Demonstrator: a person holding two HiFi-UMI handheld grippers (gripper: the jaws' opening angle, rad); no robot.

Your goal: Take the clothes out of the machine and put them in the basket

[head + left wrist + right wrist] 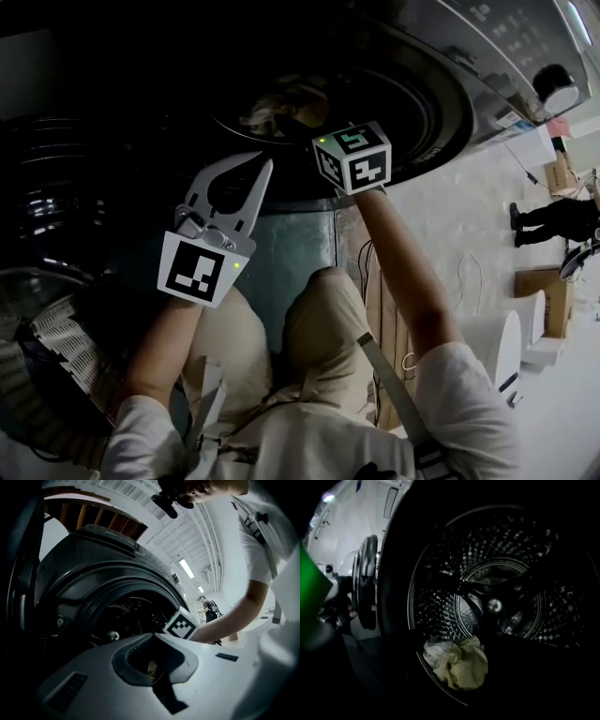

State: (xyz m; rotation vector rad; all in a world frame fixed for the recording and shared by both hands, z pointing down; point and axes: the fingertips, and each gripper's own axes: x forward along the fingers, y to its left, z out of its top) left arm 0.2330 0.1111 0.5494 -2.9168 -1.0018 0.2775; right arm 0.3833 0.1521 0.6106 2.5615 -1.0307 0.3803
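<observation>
A crumpled bundle of pale yellow checked and white clothes lies at the front bottom of the washing machine's steel drum. In the head view the clothes show inside the round opening. My right gripper, marked by its cube, reaches toward that opening. Its jaws are dark shapes at the lower edges of the right gripper view, wide apart, and the clothes sit beyond them untouched. My left gripper hangs lower, in front of the machine. Its white tips meet with nothing between them.
The machine's open dark door stands at the left. A pale lattice basket sits below it, by my left knee. Beyond the machine, another person stands on the floor at the right, near cardboard boxes.
</observation>
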